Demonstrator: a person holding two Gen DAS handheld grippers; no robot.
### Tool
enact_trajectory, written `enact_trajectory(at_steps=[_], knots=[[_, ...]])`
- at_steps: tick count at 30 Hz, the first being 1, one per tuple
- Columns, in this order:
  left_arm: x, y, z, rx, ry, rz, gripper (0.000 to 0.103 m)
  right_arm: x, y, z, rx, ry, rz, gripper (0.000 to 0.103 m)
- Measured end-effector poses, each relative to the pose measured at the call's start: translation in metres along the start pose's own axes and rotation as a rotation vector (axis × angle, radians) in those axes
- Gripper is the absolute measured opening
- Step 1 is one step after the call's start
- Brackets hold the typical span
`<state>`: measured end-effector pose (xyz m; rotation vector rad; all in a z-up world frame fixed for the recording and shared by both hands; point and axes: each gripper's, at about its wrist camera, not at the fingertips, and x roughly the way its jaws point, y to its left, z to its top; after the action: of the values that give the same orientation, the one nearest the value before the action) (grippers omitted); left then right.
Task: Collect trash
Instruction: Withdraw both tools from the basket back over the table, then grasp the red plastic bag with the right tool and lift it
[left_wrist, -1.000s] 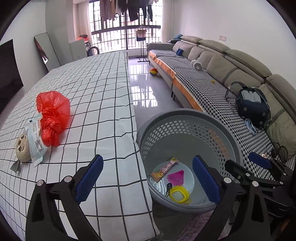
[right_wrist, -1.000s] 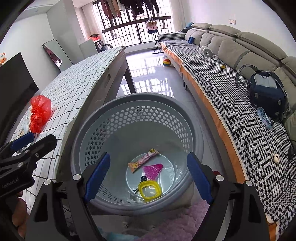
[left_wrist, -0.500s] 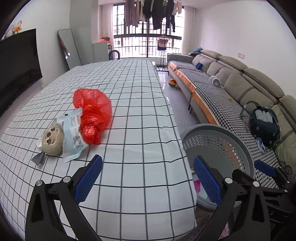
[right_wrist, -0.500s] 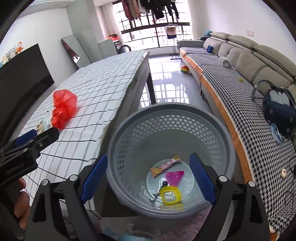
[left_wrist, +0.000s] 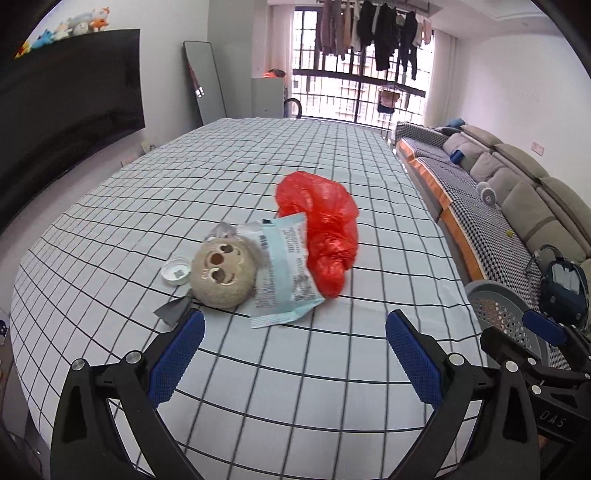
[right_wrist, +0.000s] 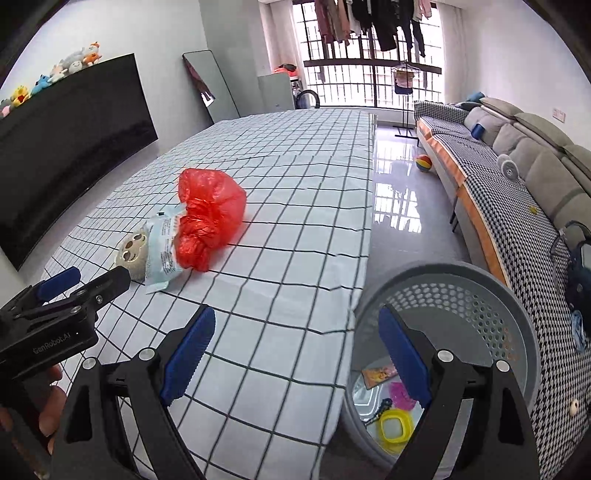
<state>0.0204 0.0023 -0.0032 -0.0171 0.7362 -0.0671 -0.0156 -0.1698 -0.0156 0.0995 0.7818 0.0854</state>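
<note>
With both claws gaping empty, your left gripper (left_wrist: 293, 334) sat just short of the wrapper (left_wrist: 286, 273) on the table (left_wrist: 332, 369); you probably needed a low, flat pinch.

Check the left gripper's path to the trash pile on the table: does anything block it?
Nothing visible does. The left gripper is open, with only bare checked tablecloth between it and the pile: wrapper, red bag, round beige thing, white cap.
</note>
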Motion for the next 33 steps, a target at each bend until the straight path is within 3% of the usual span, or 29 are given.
enact_trajectory(at_steps=[7,13,25,33], knots=[[0.009,0.051,0.004,-0.045,0.004,0.082,0.097,0.04,0.043,0.03,-0.069,0.023,0.025,0.086],[0.017,0.077,0.007,-0.076,0.016,0.101,0.097,0.075,0.069,0.05,-0.122,0.062,0.034,0.086],[0.033,0.084,0.007,-0.1,0.05,0.081,0.097,0.133,0.095,0.083,-0.167,0.121,0.04,0.086],[0.038,0.081,0.008,-0.102,0.059,0.066,0.097,0.143,0.079,0.082,-0.161,0.135,-0.02,0.086]])
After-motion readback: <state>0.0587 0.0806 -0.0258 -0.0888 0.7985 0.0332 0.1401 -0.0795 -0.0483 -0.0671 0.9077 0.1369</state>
